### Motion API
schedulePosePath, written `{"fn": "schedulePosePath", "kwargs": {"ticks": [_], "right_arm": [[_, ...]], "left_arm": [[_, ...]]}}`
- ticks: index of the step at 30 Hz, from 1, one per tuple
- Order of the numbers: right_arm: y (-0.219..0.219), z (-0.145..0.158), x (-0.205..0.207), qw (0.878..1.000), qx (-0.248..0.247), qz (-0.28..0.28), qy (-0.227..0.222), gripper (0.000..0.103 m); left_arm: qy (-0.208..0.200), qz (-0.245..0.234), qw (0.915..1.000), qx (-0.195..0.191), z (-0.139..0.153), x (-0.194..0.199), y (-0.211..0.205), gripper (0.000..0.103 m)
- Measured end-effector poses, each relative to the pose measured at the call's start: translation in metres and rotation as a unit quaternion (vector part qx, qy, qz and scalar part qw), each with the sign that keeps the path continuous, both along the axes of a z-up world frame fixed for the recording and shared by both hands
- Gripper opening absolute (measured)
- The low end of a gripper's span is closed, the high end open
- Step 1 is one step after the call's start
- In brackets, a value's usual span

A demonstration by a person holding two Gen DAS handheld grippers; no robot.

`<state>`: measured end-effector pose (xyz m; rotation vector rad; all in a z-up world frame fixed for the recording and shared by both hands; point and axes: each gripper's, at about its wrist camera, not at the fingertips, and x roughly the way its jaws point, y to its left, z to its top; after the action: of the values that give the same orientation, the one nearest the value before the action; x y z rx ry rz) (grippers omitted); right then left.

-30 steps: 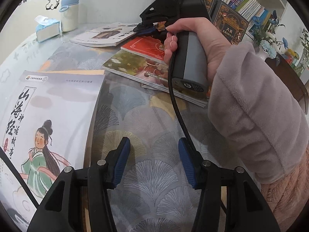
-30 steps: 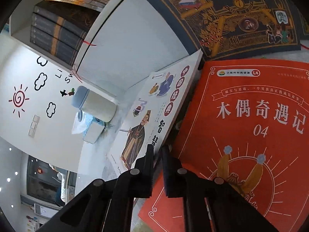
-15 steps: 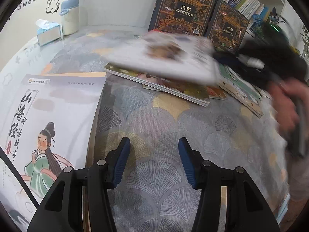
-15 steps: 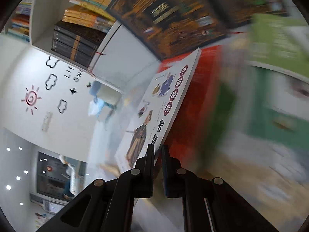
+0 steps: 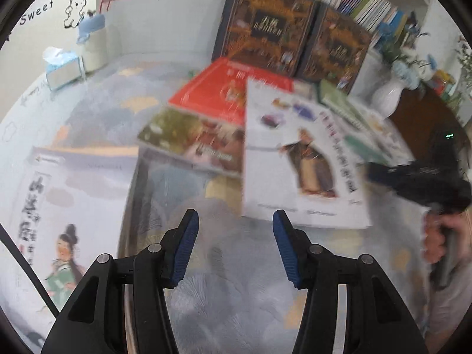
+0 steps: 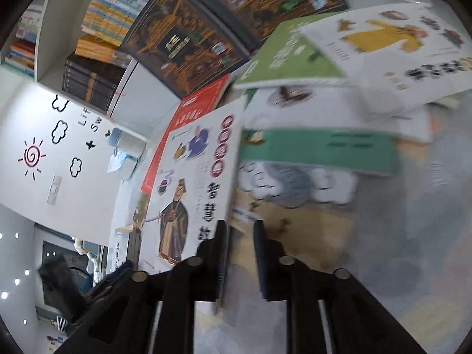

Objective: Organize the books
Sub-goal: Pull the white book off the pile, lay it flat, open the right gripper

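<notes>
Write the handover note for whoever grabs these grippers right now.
Left gripper: open, empty, above the tablecloth.
Right gripper: jaws have just been opening; the white book has its edge between them, against one finger.
Books: the red book and green books lie loose and overlapping; a pale book lies apart.
Done: no tidy stack yet.
Left: gather them all.

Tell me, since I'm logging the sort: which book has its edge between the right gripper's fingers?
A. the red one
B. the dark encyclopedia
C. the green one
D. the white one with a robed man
D: the white book with a robed man runs its edge between the right gripper fingers.
</notes>
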<state>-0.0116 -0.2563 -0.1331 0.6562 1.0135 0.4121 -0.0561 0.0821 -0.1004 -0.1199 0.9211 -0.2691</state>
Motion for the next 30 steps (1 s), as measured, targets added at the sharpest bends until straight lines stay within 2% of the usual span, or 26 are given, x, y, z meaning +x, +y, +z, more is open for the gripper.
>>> {"fn": "schedulePosePath", "kwargs": {"ticks": [2, 3, 4, 6, 7, 9, 12, 13, 16, 20, 22, 25, 30], "right_arm": [[0.008, 0.001, 0.0, 1.0, 0.011, 0.0, -0.01, 0.036], [0.011, 0.002, 0.0, 1.0, 0.021, -0.003, -0.017, 0.051], [0.014, 0.003, -0.001, 0.999, 0.031, -0.005, -0.026, 0.06], [0.02, 0.005, -0.002, 0.999, 0.025, -0.011, -0.035, 0.064], [0.024, 0.006, -0.002, 0.999, 0.015, -0.012, -0.036, 0.065], [0.03, 0.007, -0.004, 0.999, 0.002, -0.011, -0.044, 0.065], [0.038, 0.006, -0.002, 0.999, 0.009, 0.008, -0.037, 0.065], [0.041, 0.003, -0.001, 0.999, 0.015, 0.013, -0.026, 0.068], [0.043, -0.002, -0.006, 1.0, 0.002, 0.014, -0.018, 0.068], [0.033, -0.003, -0.027, 1.0, 0.024, 0.018, -0.01, 0.068], [0.031, 0.0, -0.045, 0.999, 0.019, 0.034, -0.01, 0.068], [0.031, 0.001, -0.079, 0.998, -0.01, 0.059, -0.001, 0.068], [0.033, 0.003, -0.151, 0.99, -0.077, 0.121, 0.0, 0.068]], "left_arm": [[-0.024, -0.008, 0.9996, 0.01, 0.015, -0.007, -0.005, 0.053], [-0.041, -0.003, 0.9988, 0.025, 0.022, -0.005, -0.01, 0.063], [-0.048, -0.001, 0.9983, 0.035, 0.023, 0.0, -0.013, 0.074], [-0.031, 0.002, 0.998, 0.055, 0.012, 0.025, -0.023, 0.075], [-0.012, 0.011, 0.9981, 0.06, 0.003, 0.036, -0.026, 0.072], [0.021, 0.012, 0.9988, 0.043, -0.017, 0.055, -0.033, 0.072], [0.045, -0.032, 0.9981, 0.027, -0.038, 0.062, -0.055, 0.072], [0.046, -0.042, 0.9977, 0.026, -0.04, 0.059, -0.061, 0.075], [0.017, -0.066, 0.9958, 0.062, -0.034, 0.04, -0.077, 0.075], [0.016, -0.1, 0.9929, 0.063, -0.031, 0.009, -0.082, 0.075], [0.021, -0.111, 0.9922, 0.053, -0.03, -0.005, -0.083, 0.074], [0.03, -0.132, 0.9905, 0.024, -0.031, -0.039, -0.082, 0.074], [0.033, -0.166, 0.9854, 0.02, -0.037, -0.097, -0.085, 0.074]]}}
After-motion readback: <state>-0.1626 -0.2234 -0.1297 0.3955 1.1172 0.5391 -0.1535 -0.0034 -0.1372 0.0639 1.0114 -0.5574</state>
